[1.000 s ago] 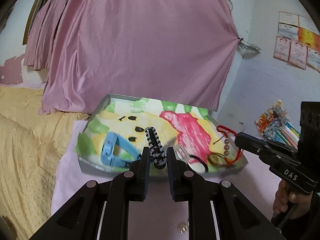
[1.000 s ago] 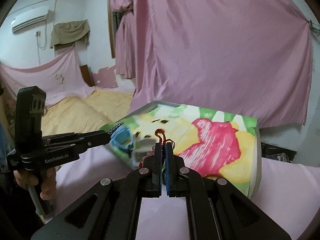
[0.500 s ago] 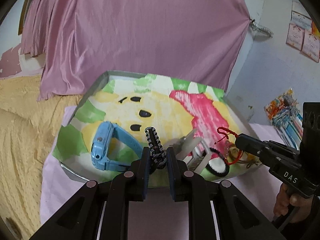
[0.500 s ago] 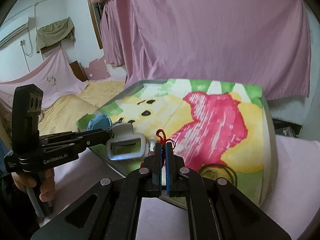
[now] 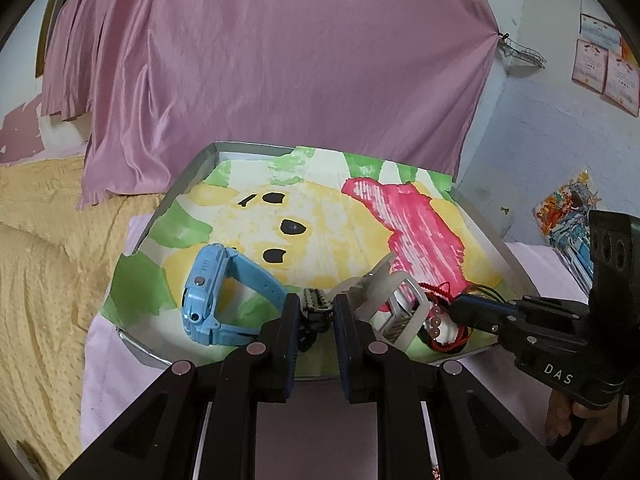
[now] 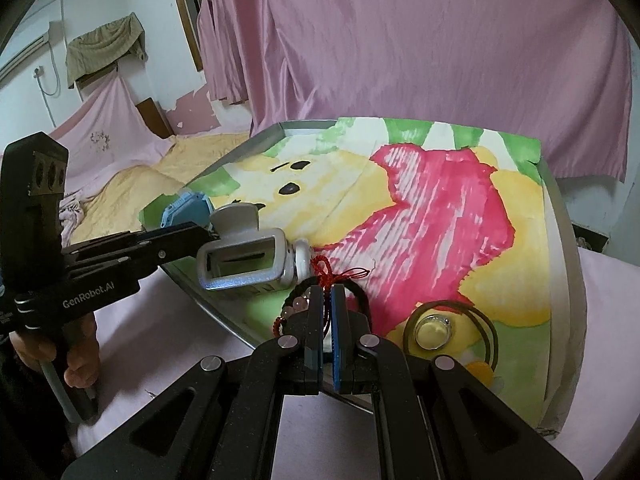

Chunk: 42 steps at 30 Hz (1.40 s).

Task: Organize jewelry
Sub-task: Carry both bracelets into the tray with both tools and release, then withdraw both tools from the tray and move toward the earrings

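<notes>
Both tools have dropped to the tray [image 5: 136, 350]: left tool [image 5: 316, 312] clamps the braided band [image 5: 316, 306], right tool [image 6: 326, 300] pinches the red cord bracelet [image 6: 336, 274]. Releasing near the clip [image 6: 244, 258] at ten o'clock, I risk tangling.

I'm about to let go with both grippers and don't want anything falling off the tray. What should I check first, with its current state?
1. Left gripper clamped on the braided bracelet: ok.
2. Right gripper shut on the red cord bracelet: ok.
3. Both bracelets above the tray, inside its rim: ok.
4. Braided bracelet touching the tray liner: cannot tell.
5. Drop spot for the red cord bracelet clear: not ok; the white hair clip and black hair tie crowd it.
6. Blue watch clear of the left gripper: ok.
</notes>
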Motion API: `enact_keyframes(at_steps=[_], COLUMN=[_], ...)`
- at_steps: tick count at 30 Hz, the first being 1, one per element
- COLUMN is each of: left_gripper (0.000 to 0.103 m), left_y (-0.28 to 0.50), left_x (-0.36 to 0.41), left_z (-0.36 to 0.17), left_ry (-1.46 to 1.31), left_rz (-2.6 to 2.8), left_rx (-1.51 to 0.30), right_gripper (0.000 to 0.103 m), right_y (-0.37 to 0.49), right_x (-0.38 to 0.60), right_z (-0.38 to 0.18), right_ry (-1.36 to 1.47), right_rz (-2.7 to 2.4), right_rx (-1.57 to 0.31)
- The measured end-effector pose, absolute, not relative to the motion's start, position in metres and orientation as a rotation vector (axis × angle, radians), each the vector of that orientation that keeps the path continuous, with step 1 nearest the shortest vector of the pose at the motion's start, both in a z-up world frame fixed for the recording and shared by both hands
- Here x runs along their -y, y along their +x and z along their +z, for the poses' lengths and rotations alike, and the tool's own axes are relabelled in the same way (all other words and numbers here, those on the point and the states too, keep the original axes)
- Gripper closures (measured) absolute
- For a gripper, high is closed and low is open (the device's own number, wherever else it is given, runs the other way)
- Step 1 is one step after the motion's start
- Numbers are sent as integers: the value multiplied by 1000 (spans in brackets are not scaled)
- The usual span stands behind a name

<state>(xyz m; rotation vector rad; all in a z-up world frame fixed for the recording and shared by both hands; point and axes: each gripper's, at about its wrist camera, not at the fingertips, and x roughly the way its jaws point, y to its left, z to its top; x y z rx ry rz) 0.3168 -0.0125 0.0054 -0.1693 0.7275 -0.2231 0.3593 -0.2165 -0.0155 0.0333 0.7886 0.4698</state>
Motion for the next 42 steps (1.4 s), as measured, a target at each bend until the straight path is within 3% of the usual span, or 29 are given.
enact_keyframes(at_steps=[5, 10, 17, 20, 22, 26, 28, 34, 42], left_gripper=[80, 50, 31, 24, 21, 9, 4, 1, 1], left_y=[316, 309, 298, 290, 285, 270, 260, 228, 183], left_x=[12, 8, 2, 0, 0, 2, 1, -1, 4], left_z=[6, 9, 17, 22, 25, 31, 36, 45, 53], left_ry=[-169, -196, -217, -218, -212, -200, -205, -218, -165], left_rz=[-221, -216, -194, -183, -179, -167, -166, -147, -129], left_rx=[-724, -688, -616, -567, -542, -483, -443, -364, -290], right_gripper=[98, 98, 97, 79, 57, 55, 39, 12, 8], right_y=[358, 354, 343, 334, 327, 309, 298, 253, 195], right_x=[221, 228, 233, 235, 239, 243, 245, 252, 252], right_z=[-13, -9, -1, 4, 8, 17, 23, 44, 58], right_ry=[41, 55, 52, 53, 64, 73, 82, 96, 65], right_rz=[451, 427, 381, 362, 353, 334, 327, 298, 271], right_rx=[-777, -751, -695, -657, -628, -556, -514, -354, -223])
